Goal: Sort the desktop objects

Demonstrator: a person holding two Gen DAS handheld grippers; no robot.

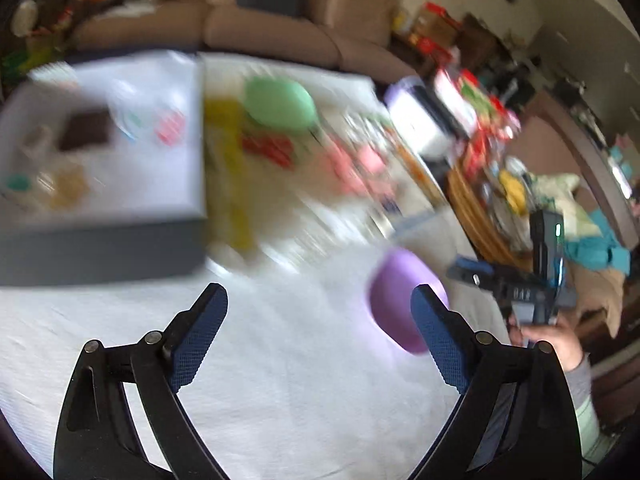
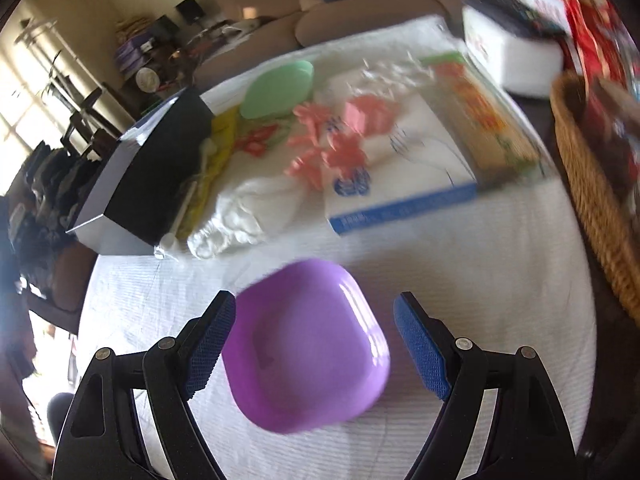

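Right gripper (image 2: pixel 314 344) is hovering over the purple dish (image 2: pixel 308 344), jaws spread wide, nothing clamped; the dish is sitting on the white tablecloth (image 2: pixel 460 264) between the blue pads, looking apart from both. Left gripper (image 1: pixel 320 332) is also gaping with nothing in it, only bare cloth between its pads, and the dish (image 1: pixel 394 304) is lying just beyond its right finger. That view is badly blurred.

Step in hand looks like picking up the dish with the right gripper. To do it well: be lowering so one pad goes inside the rim and the other outside, pinching the wall, since the dish looks too broad to straddle cleanly. Be keeping the left gripper clear.

Likely destinations: the green dish (image 2: pixel 276 88) at the back, or the dark box (image 2: pixel 160 176) on the left; can't tell which.
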